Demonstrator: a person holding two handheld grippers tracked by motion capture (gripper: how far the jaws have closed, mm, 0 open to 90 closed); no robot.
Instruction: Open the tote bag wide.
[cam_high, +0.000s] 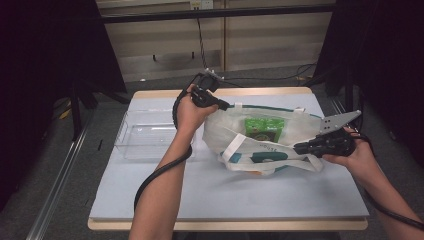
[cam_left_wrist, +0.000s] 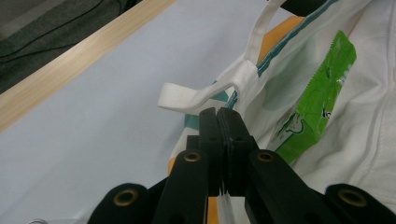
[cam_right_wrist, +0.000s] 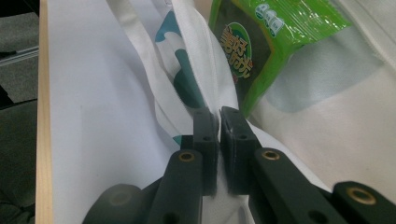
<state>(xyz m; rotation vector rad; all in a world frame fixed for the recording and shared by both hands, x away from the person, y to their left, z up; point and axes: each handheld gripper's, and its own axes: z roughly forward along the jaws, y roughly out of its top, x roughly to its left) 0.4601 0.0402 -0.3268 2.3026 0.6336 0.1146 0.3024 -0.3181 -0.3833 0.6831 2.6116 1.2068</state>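
A white tote bag (cam_high: 227, 131) with teal and orange print lies open on the table's middle. Inside it rests a green snack packet (cam_high: 263, 129), also seen as the green packet (cam_left_wrist: 322, 100) and the packet (cam_right_wrist: 261, 44). My left gripper (cam_high: 226, 106) is shut on the bag's far left rim; in the left gripper view the gripper (cam_left_wrist: 218, 114) pinches white cloth (cam_left_wrist: 243, 81) beside a strap loop (cam_left_wrist: 180, 98). My right gripper (cam_high: 299, 148) is shut on the bag's near right edge, and the right gripper view has that gripper (cam_right_wrist: 218, 116) clamping the cloth (cam_right_wrist: 205, 70).
A clear plastic tray (cam_high: 131, 144) stands left of the bag on the pale blue table cover (cam_high: 230, 192). The wooden table edge (cam_high: 230, 225) runs along the front. Dark curtains and a metal frame flank the table.
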